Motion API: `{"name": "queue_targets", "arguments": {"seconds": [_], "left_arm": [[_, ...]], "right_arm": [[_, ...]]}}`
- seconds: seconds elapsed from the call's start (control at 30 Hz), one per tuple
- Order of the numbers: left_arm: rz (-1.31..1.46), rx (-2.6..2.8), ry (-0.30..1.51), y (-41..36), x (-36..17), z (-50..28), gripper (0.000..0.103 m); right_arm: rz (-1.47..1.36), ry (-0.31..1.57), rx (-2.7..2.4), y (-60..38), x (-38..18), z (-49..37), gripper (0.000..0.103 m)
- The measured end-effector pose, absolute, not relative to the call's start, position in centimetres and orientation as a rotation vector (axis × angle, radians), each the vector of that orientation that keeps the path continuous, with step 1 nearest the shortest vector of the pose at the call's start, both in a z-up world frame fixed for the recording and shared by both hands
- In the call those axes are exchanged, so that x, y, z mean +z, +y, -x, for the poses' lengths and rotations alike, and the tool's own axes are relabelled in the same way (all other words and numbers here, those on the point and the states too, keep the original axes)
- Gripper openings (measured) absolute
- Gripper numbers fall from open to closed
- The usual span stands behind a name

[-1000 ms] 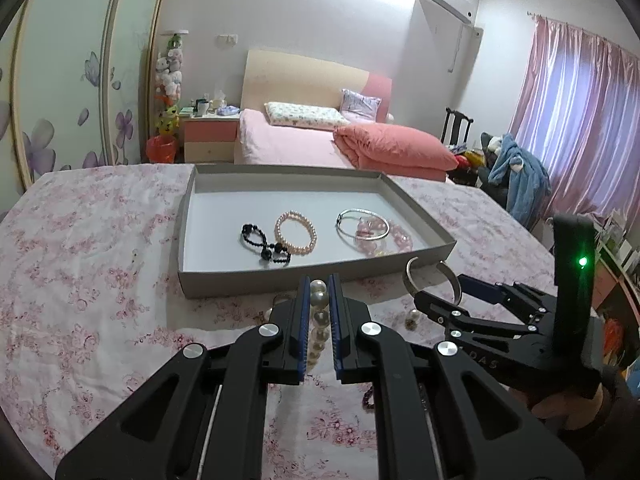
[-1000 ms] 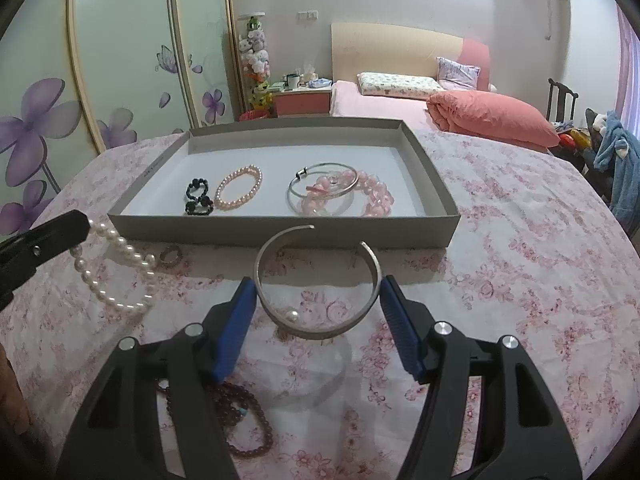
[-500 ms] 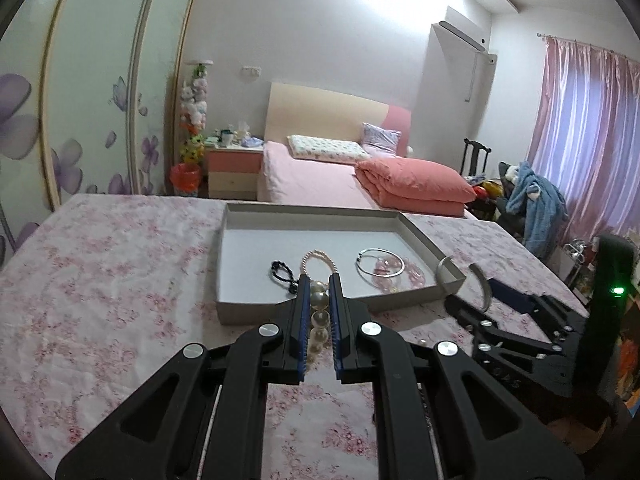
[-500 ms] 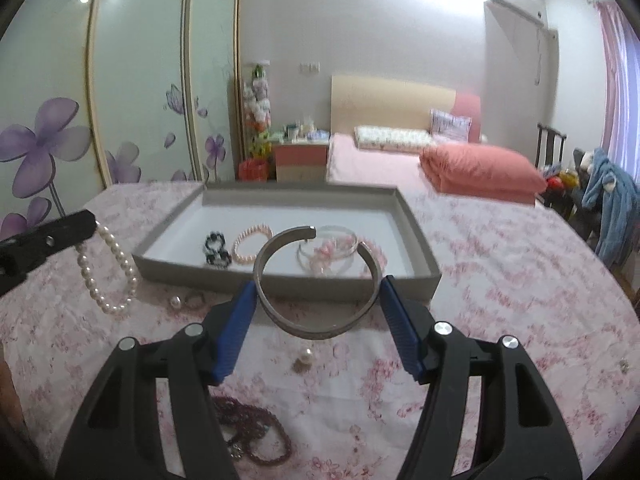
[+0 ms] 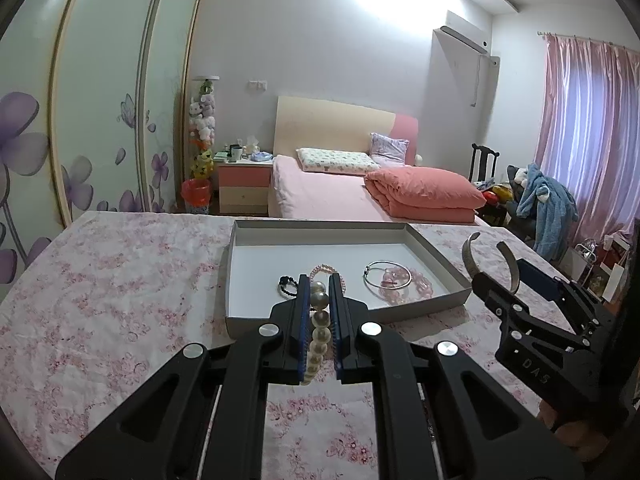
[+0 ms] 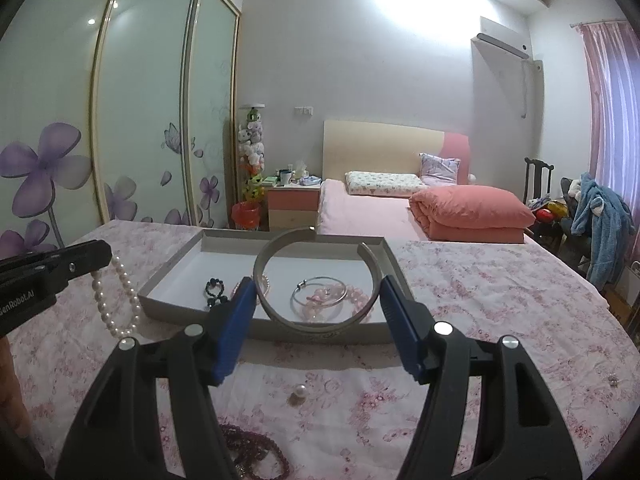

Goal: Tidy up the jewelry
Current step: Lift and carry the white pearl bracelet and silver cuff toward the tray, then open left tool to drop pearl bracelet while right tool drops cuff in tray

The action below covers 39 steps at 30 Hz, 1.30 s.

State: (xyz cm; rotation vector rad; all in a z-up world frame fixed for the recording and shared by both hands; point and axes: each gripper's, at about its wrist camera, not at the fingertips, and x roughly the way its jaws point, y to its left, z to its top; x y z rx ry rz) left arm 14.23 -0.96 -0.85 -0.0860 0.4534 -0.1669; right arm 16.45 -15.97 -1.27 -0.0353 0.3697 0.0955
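Observation:
My left gripper [image 5: 319, 284] is shut on a white pearl bracelet [image 5: 318, 320], held in the air just before the grey tray [image 5: 344, 312]; the loop hangs from it in the right wrist view [image 6: 116, 300]. My right gripper [image 6: 316, 304] is shut on an open silver cuff bangle [image 6: 316, 322], lifted above the flowered cloth in front of the tray [image 6: 192, 308]. It shows at the right in the left wrist view [image 5: 492, 276]. In the tray lie a black bead bracelet [image 6: 216, 292], a pink pearl bracelet [image 5: 322, 269], a thin silver bangle [image 6: 320, 300] and a pink bead bracelet [image 6: 358, 294].
On the cloth near me lie a loose pearl earring [image 6: 299, 391] and a dark red bead bracelet [image 6: 252, 452]. A small stud [image 6: 612, 379] lies at the right. Behind the table are a bed [image 6: 400, 204], a nightstand [image 6: 292, 204] and a chair with clothes [image 6: 596, 216].
Both grippers have risen from the cloth with their pieces and moved toward the tray. The pearl bracelet now hangs free; the cuff is held higher in front of the tray.

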Motion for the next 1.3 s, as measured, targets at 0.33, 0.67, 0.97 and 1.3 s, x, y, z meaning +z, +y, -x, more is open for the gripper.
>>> {"name": "queue_targets", "arguments": {"seconds": [0.33,0.67,0.97,1.3], "left_arm": [[0.065,-0.154,0.429,-1.2,-0.4,-14.2,0.010],[0.044,-0.145,0.407,-1.8,0.0,-14.4,0.010],[0.032,-0.130,0.391,-2.2,0.5,-15.5,0.010],[0.019,-0.129,0.391,-2.8,0.7,-18.6,0.010]], "right_arm": [[0.035,0.300,0.076,-16.2,-0.1,-16.0,0.062],[0.053,0.212,0.053,-15.9,1.0,-15.6,0.062],[0.057,0.166,0.046,-15.6,1.6,-16.5,0.062],[0.049,0.186,0.046,-15.9,1.5,-20.2,0.062]]}}
